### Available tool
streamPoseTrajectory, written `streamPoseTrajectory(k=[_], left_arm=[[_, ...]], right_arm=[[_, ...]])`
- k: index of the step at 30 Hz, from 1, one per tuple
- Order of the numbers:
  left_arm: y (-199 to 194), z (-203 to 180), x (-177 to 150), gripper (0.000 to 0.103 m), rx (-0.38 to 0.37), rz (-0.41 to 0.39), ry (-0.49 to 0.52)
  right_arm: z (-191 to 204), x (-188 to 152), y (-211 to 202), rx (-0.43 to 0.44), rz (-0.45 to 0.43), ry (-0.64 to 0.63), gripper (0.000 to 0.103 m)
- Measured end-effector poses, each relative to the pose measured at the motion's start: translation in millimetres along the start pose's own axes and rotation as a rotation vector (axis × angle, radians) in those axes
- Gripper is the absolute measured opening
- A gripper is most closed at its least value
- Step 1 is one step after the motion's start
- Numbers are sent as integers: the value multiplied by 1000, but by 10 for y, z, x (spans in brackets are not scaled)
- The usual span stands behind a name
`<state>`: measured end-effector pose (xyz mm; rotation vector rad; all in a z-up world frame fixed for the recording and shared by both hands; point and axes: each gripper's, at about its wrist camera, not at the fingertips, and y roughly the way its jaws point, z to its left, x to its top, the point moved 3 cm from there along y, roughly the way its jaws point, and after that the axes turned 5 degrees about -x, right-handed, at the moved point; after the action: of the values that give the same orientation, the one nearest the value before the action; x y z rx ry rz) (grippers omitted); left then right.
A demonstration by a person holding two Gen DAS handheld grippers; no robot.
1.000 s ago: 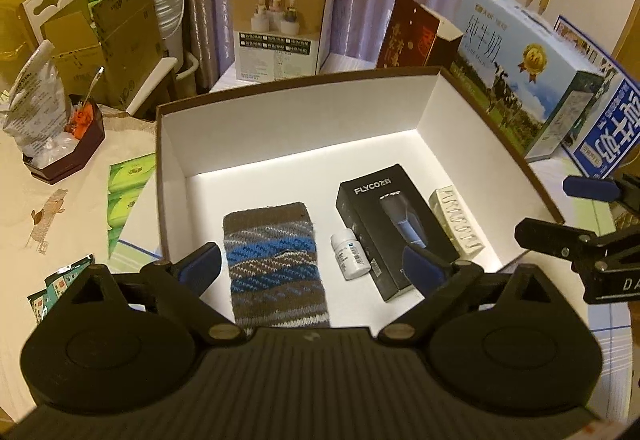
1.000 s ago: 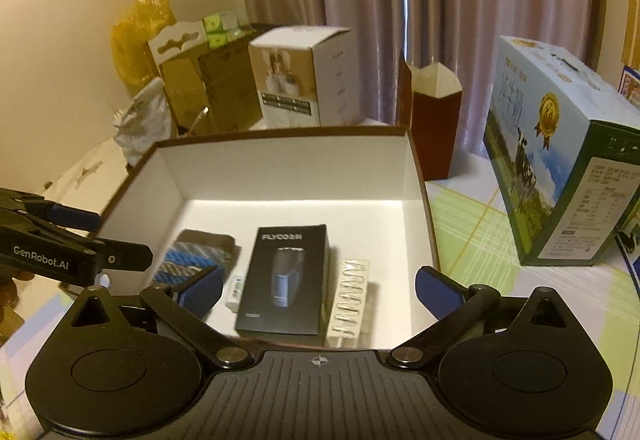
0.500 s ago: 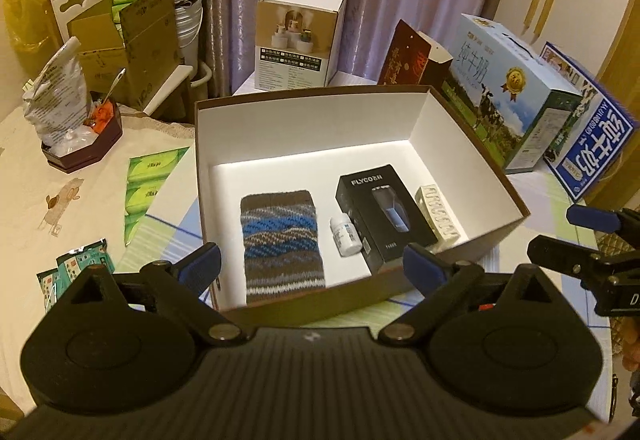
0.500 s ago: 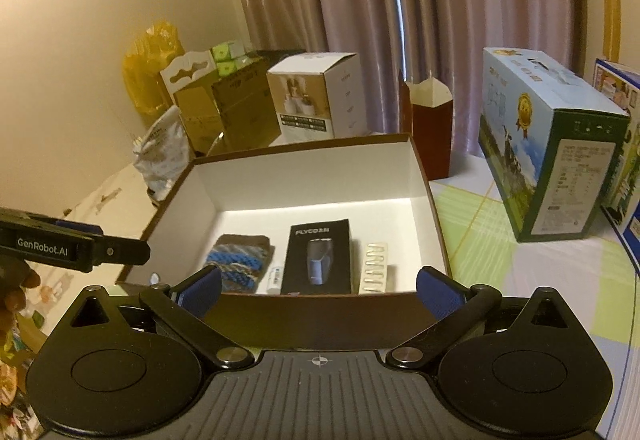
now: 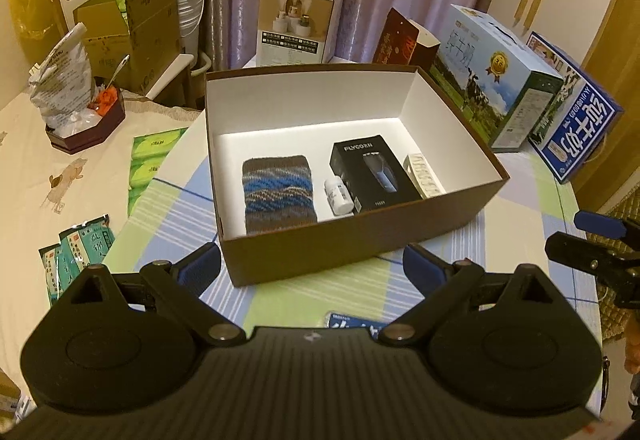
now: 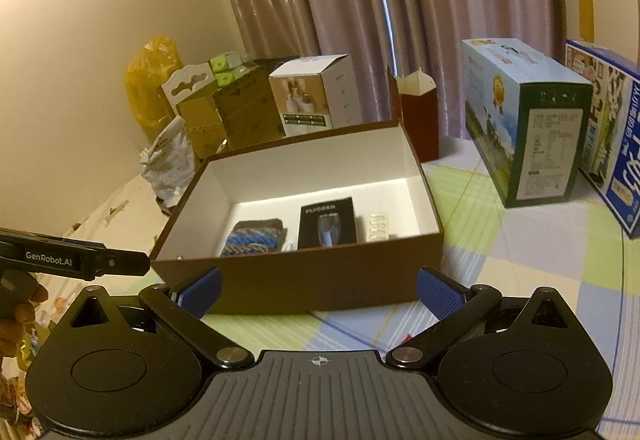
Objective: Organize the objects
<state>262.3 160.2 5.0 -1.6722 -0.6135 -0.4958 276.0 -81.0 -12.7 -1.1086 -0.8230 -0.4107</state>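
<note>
A brown box (image 5: 360, 240) with a white inside stands open on the checked tablecloth. In it lie a striped knitted pouch (image 5: 278, 193), a small white bottle (image 5: 338, 195), a black FLYCO box (image 5: 372, 171) and a white blister strip (image 5: 424, 175). My left gripper (image 5: 312, 270) is open and empty, held back in front of the box's near wall. My right gripper (image 6: 318, 290) is open and empty too, also short of the brown box (image 6: 304, 280). A blue packet (image 5: 352, 320) lies on the cloth just under the left gripper.
Milk cartons (image 5: 496, 75) and a blue carton (image 5: 576, 111) stand right of the box. A white product box (image 5: 298, 25) and a red paper bag (image 5: 404, 39) stand behind it. Green tissue packs (image 5: 148, 167), sachets (image 5: 76, 252) and a dark tray (image 5: 86, 127) lie left.
Both grippers have pulled back and away from the box, so it looks smaller and its whole near wall now shows. Nothing in the box has moved.
</note>
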Motion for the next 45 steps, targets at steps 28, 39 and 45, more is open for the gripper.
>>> streamPoseTrajectory(k=[28,39,45], left_arm=[[73,-175,-640,96,-5,126,26],[261,-156,-933,95,-5,198,39],[337,-145,-964,95,2,200,43]], right_arm=[[-221,-687,-206,-66,123,71,101],[-364,-995,-130,-124,198,135,101],[-421,-1097,-24,-175,231,142,101]])
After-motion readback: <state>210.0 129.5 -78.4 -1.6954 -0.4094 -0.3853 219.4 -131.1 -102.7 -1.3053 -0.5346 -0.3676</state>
